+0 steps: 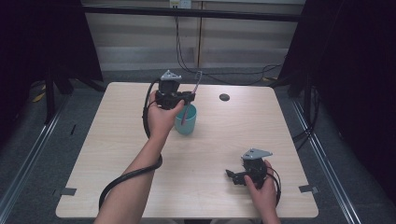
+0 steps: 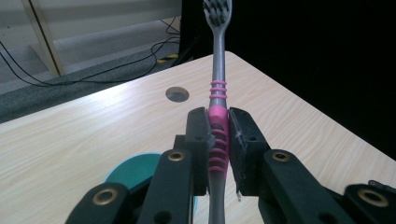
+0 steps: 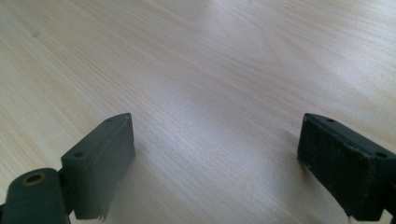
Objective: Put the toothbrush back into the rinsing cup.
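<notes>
Across the pale wood-grain counter (image 1: 219,140), the right tool (image 1: 236,176) just rests low with jaws wide apart. Further back, the teal plastic cup (image 1: 186,122) stands upright. Left tool (image 2: 219,140) is clamped on the grey-and-pink toothbrush (image 2: 218,88) above that cup, at its ribbed rubber grip. That looks like the smart spot: light, stiff, probably slick elsewhere.

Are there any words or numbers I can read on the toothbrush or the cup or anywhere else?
No, there are none to read.
Toothbrush: pink and grey handle with ridges, no letters, held in the left hand-held gripper.
Teal cup: plain, no label showing.
Table: bare wood with a round hole, no marks.
Right hand-held gripper: plain black jaws, nothing printed.
Small plate on the back wall: too small and blurred to read.
</notes>
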The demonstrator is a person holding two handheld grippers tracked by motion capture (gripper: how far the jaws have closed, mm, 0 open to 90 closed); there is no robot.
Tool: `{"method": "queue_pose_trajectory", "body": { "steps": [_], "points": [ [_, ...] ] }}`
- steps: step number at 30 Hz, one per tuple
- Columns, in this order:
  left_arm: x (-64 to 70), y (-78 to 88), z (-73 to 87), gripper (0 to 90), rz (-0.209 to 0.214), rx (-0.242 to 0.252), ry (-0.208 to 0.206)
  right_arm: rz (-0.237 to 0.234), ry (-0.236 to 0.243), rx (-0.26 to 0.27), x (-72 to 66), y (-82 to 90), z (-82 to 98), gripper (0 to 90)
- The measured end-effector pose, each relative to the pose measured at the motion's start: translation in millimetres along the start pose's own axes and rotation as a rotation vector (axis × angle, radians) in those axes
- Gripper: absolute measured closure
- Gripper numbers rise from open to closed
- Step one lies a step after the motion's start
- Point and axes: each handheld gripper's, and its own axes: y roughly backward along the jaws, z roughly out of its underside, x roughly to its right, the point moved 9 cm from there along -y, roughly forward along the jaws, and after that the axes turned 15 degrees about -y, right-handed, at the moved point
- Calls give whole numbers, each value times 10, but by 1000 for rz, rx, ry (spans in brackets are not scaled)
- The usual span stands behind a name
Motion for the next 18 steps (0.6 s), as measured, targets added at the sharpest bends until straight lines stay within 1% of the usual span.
{"method": "queue_pose_trajectory", "body": {
  "steps": [7,9,12,14,18],
  "points": [
    [-24,-13,-36,791,-4,6,-5,0,1,0,-1,-2,-1,106],
    [-33,-22,-43,791,-5,10,1,0,2,1,0,-2,-2,106],
    [-55,-27,-43,791,-7,6,0,0,2,1,0,-3,-3,106],
    [-67,-31,-41,791,-13,-3,-8,0,2,1,-1,-3,-3,106],
    [-79,-43,-52,791,-15,3,-9,0,1,1,-2,-3,-3,106]
  ]
}}
